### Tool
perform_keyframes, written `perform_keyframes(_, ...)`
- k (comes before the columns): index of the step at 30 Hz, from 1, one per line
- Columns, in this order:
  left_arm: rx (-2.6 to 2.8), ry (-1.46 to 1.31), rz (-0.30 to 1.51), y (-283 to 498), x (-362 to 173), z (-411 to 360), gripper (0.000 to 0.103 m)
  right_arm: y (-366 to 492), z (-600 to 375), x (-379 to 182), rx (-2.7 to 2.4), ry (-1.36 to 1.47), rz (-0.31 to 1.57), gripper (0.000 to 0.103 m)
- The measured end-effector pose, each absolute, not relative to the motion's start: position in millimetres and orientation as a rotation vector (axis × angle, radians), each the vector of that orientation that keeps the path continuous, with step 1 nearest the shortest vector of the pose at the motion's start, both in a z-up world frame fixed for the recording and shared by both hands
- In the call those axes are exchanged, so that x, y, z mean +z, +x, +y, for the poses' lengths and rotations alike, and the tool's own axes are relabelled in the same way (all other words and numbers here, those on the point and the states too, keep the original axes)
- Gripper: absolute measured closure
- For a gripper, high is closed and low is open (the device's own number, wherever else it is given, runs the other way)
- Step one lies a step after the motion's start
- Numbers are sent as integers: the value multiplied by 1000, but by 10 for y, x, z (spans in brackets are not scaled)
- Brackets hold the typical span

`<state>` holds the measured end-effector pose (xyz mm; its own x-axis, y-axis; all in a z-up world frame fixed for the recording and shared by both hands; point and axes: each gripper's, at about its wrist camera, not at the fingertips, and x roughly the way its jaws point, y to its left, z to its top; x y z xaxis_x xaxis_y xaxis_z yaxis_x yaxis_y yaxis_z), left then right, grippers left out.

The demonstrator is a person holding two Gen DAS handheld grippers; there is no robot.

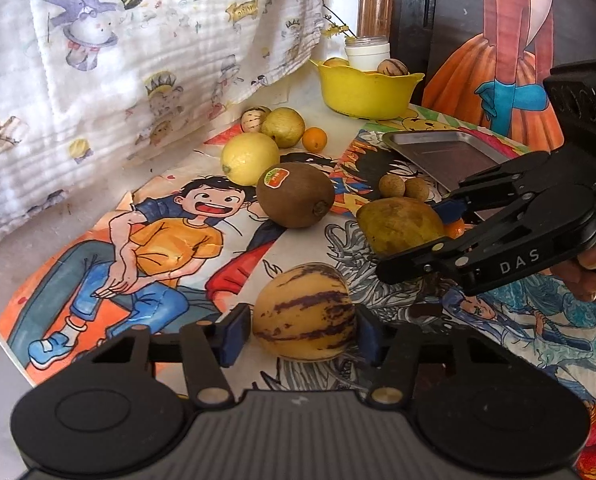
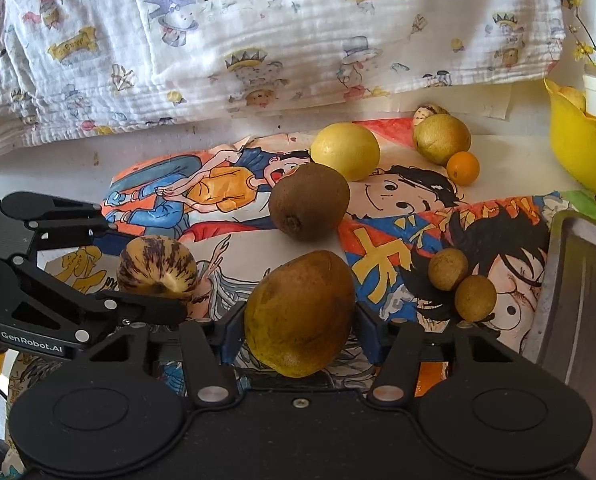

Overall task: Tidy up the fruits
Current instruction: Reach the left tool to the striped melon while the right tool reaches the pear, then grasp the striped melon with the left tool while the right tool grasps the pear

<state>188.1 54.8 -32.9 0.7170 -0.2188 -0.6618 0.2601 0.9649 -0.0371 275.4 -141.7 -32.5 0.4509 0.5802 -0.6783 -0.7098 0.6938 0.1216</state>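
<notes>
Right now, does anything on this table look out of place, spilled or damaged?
Nothing spilled or broken. Fruit lies loose on the drawings instead of in the yellow bowl or the metal tray, and the nearest drawing has a torn, curled edge.

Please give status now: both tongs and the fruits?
Left tongs closed on striped melon. Right tongs closed on brownish-green fruit. Steel tray empty; nothing in the way.

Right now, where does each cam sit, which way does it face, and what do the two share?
Left wrist: on the left gripper, angled down at the table; its pads flank the striped melon; right gripper and a hand at right.
Right wrist: on the right gripper, angled down; its pads flank the brownish-yellow fruit; left gripper at left.
Shared: kiwi, lemon, yellow bowl, metal tray.
</notes>
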Motion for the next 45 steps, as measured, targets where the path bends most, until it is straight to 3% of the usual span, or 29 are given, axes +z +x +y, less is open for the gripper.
perform_keyframes(20,-221,-77,676,1657,-286,595,48,2464,-1631,-331,817,-60,680,47)
perform_keyframes(45,-290,-85,544,711,676,276,48,1015,-2587,590,662,5,532,47)
